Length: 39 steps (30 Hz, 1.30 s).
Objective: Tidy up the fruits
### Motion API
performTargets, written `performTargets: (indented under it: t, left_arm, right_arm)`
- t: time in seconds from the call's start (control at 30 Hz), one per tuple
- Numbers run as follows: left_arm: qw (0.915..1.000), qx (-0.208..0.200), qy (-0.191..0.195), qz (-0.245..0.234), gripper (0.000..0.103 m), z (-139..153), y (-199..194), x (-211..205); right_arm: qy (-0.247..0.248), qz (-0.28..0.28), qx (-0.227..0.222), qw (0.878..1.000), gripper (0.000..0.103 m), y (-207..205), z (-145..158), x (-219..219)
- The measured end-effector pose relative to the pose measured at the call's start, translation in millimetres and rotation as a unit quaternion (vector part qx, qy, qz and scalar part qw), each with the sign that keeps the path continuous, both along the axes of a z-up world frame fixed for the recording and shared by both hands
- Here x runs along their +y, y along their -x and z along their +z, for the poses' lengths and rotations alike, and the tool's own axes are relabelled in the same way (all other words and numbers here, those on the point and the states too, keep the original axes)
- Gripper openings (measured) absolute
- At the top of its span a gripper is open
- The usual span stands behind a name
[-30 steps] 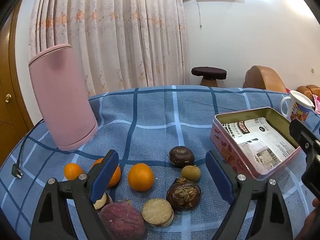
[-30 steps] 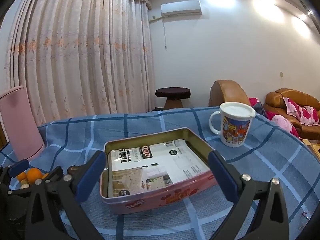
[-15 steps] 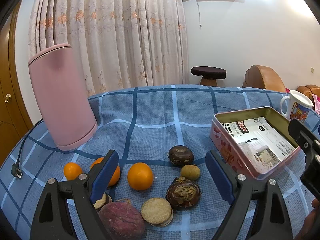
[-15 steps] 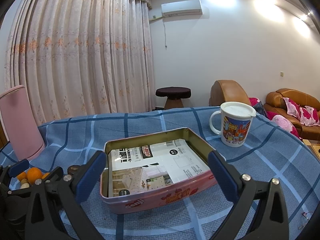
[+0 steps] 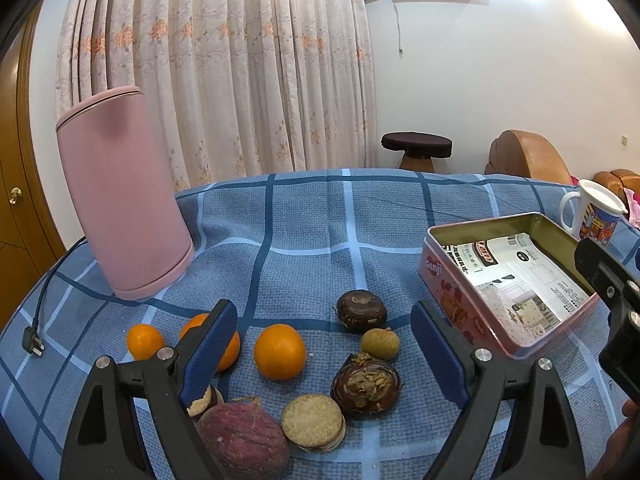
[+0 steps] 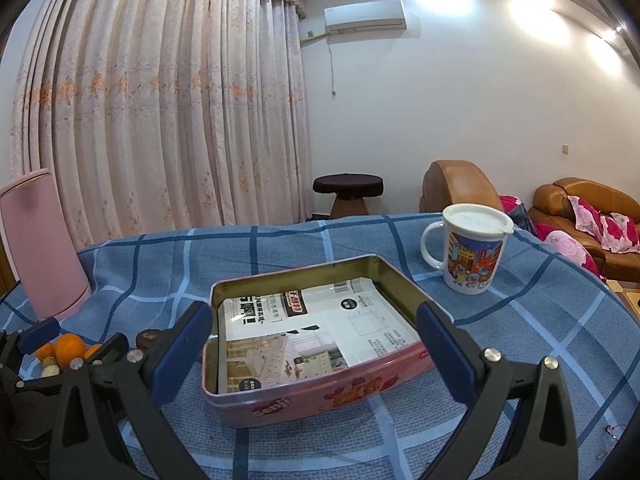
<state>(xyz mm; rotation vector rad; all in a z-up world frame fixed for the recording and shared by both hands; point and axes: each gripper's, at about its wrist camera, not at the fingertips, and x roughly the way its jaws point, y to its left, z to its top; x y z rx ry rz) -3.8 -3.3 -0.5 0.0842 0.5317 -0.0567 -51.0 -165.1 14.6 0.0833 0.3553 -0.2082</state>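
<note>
In the left wrist view my left gripper [image 5: 324, 354] is open and empty above a cluster of food on the blue checked cloth: three oranges, the middle one [image 5: 279, 351] between the jaws, two dark water chestnuts [image 5: 361, 310] [image 5: 366, 384], a small longan [image 5: 380, 343], a purple sweet potato [image 5: 244, 436] and a round biscuit [image 5: 313, 427]. The pink tin [image 5: 472, 308], lined with printed paper, lies to the right. In the right wrist view my right gripper [image 6: 316, 354] is open and empty, just in front of the tin [image 6: 320, 396].
A tall pink container [image 5: 120, 196] stands at the back left, with a black plug and cable [image 5: 32, 340] beside it. A white cartoon mug [image 6: 472, 254] stands behind the tin on the right. The table edge curves round at the back.
The left wrist view has shifted very slightly; the fruits sit a touch higher in frame. Both grippers stay open and nothing was picked up.
</note>
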Motion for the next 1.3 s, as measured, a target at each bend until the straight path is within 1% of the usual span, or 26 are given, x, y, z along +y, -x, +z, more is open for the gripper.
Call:
performTargets:
  t: [1.03, 1.3]
  left_arm:
    - [1.0, 0.003, 0.001, 0.0, 0.09, -1.1, 1.0, -3.2]
    - [1.0, 0.007, 0.007, -0.001, 0.09, -1.3, 2.2, -4.2]
  right_arm:
    - [0.002, -0.001, 0.001, 1.0, 0.103, 0.2, 0.2, 1.7]
    - [0.004, 0.003, 0.001, 1.0, 0.103, -0.1, 0.7, 3.4]
